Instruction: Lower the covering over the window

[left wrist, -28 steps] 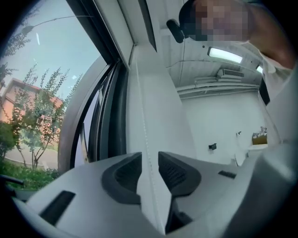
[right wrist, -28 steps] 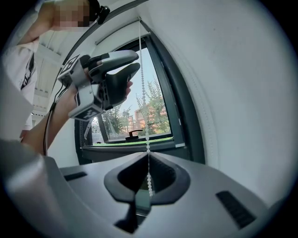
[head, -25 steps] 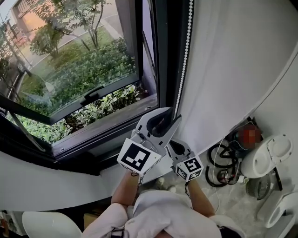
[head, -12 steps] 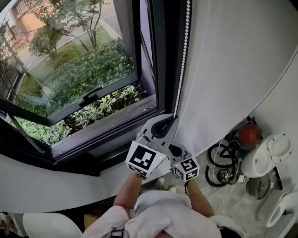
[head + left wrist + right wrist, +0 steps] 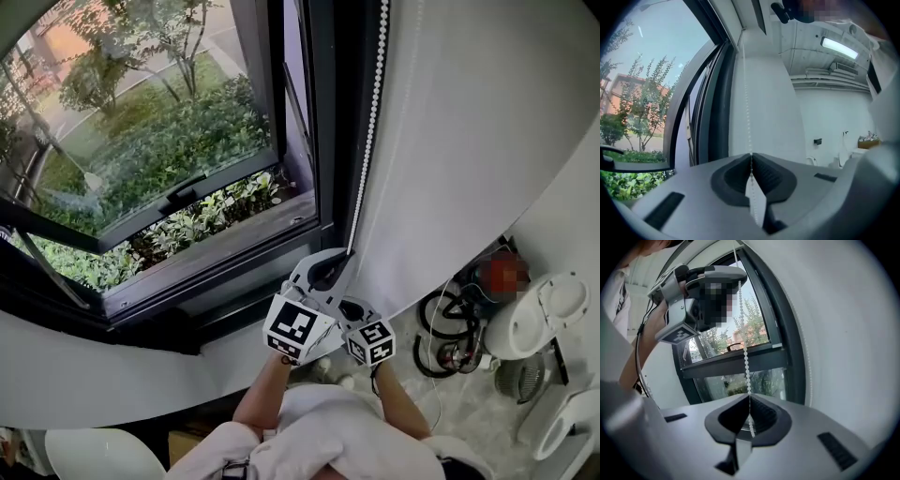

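Head view. The window (image 5: 141,122) fills the 10 o'clock side. Its dark-framed pane is swung outward, with shrubs (image 5: 216,208) below it and trees beyond. The glass is bare as far as the view reaches.

The bead chain (image 5: 373,112) hangs along the right-hand frame post, from the 12 o'clock edge down to just below centre. A white surface (image 5: 469,141) lies at 3 o'clock of the chain; I cannot tell whether it is wall or covering.

Both grippers sit toward 6 o'clock, close together. The left gripper (image 5: 339,261) is the upper one, and its tips meet the chain where the chain drops out of sight. The right gripper (image 5: 350,307) is tucked just under it, at its 5 o'clock. Two forearms rise from the 6 o'clock edge.

Left gripper view. The jaws are closed to a slit and pinch the chain. The chain rises straight toward 12 o'clock from the pinch, and a short stretch of beads shows between the pads below it.

Right gripper view. The jaws are likewise clamped on the chain. The chain climbs toward 12 o'clock, past the left gripper at 11 o'clock, which is gripped by the left hand (image 5: 655,317). The left gripper therefore has the higher hold on the same strand.

At 4 o'clock in the head view there is a tangle of cables (image 5: 450,328) on the floor, with a white round appliance (image 5: 544,314) beside it. A white seat (image 5: 94,455) sits at 7 o'clock.
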A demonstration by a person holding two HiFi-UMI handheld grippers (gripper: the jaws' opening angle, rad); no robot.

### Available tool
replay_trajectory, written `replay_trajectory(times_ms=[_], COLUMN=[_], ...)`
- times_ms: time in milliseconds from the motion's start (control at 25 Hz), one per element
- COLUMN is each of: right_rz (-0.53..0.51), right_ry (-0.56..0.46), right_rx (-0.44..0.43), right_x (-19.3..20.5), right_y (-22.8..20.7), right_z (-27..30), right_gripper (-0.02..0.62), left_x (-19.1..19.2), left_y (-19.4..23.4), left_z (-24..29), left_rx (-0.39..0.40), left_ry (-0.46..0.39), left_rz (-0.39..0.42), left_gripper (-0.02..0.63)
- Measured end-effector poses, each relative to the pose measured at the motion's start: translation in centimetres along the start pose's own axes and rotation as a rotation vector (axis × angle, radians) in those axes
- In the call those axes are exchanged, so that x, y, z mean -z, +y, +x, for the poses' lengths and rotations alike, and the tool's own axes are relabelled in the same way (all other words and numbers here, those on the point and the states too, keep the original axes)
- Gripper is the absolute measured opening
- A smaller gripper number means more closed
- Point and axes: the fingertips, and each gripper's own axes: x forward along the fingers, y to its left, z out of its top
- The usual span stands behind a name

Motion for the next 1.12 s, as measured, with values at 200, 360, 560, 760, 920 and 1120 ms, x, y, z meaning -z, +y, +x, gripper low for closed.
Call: replay_trajectory(times_ms=[200, 360, 560, 760, 920, 1120], right_rz=[0.009, 0.001, -0.008, -0.012, -0.016, -0.015], right_ry=[0.05, 0.096, 0.157, 0.204, 0.179, 0.067], right_rx=[0.0, 0.004, 0.009, 0.022, 0.032, 0.078], right_x=[2.2, 3.8, 6.2, 8.3, 7.6, 2.9], right_y=[-0.2, -0.3, -0.2, -0.2, -0.1, -0.4], right_z=[0.3, 0.6, 0.8, 0.8, -0.1, -2.6], right_gripper=[0.002, 0.003, 0.006, 0.039, 0.101, 0.129], left_x=[2.5, 4.0, 6.0, 7.9, 9.6, 10.9], left_y=[-0.3, -0.7, -1.3, -1.6, -1.8, -2.0], left_z=[-0.2, -0.2, -0.8, -1.2, -1.7, -2.3], left_rx=[-0.007, -0.005, -0.002, -0.002, -0.002, -0.001], left_ry=[0.035, 0.069, 0.101, 0.134, 0.165, 0.168], left_rz=[-0.022, -0.03, -0.055, -0.062, -0.072, -0.089], left_gripper=[0.018, 0.018, 0.018, 0.018, 0.018, 0.018])
